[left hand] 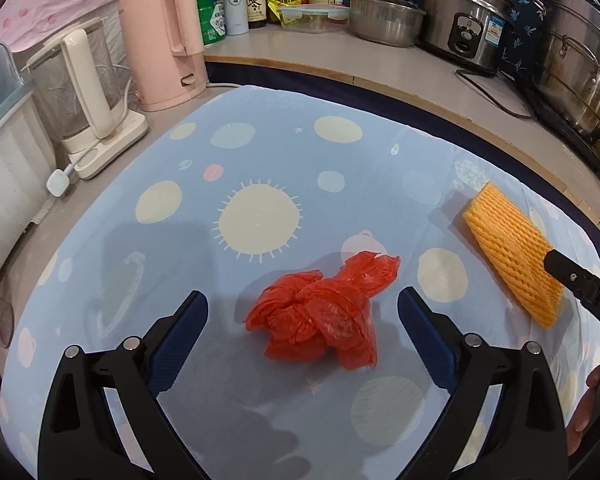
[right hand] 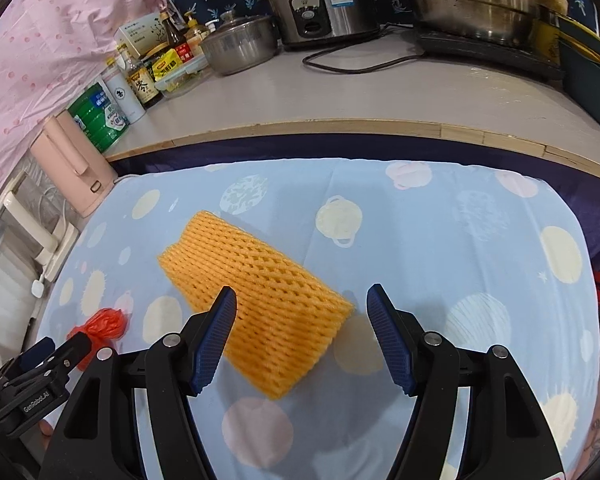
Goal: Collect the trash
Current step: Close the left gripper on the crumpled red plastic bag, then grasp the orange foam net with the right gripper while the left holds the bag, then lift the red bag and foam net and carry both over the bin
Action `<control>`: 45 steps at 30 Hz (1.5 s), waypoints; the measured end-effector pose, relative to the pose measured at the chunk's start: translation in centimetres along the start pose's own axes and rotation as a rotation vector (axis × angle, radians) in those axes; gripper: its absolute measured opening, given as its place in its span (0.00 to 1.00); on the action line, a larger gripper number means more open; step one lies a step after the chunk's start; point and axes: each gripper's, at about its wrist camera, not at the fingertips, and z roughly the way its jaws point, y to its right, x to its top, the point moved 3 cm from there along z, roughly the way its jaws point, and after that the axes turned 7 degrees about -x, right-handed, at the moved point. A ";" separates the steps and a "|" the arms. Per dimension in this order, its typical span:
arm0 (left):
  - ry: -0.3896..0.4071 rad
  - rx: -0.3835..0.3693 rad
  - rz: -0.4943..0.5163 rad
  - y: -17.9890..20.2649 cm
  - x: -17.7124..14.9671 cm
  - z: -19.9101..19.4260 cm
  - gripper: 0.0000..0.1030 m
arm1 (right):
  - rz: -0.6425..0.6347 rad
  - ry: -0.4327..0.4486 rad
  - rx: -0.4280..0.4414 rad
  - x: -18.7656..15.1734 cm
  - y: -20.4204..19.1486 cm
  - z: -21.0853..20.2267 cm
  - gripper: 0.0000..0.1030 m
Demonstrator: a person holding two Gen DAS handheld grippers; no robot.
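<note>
Risk noted: left claw (left hand: 302,308) stands apart around the crumpled red bag (left hand: 320,314) on the table (left hand: 260,152), right claw (right hand: 302,306) apart over the orange foam net (right hand: 256,300); either soft item may slip a shallow pinch.

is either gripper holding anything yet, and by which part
Nothing held. Left gripper open around red bag; right gripper open over orange foam net.
</note>
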 end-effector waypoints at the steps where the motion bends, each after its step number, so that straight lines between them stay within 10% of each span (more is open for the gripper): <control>1: -0.006 -0.007 0.000 0.0 0.0 0.4 0.89 | -0.002 -0.004 0.003 0.0 -0.1 0.3 0.63; 7: -0.036 -0.055 -0.010 0.1 0.0 1.9 0.79 | -0.027 -0.021 0.019 -0.2 -0.8 1.2 0.55; 15: -0.044 -0.094 0.025 1.1 -0.8 1.4 0.50 | -0.043 -0.032 0.024 -1.2 -1.3 0.7 0.13; 45: 0.059 -0.245 0.182 13.0 -7.8 -15.3 0.47 | 0.117 0.202 0.051 -7.7 8.2 -20.7 0.10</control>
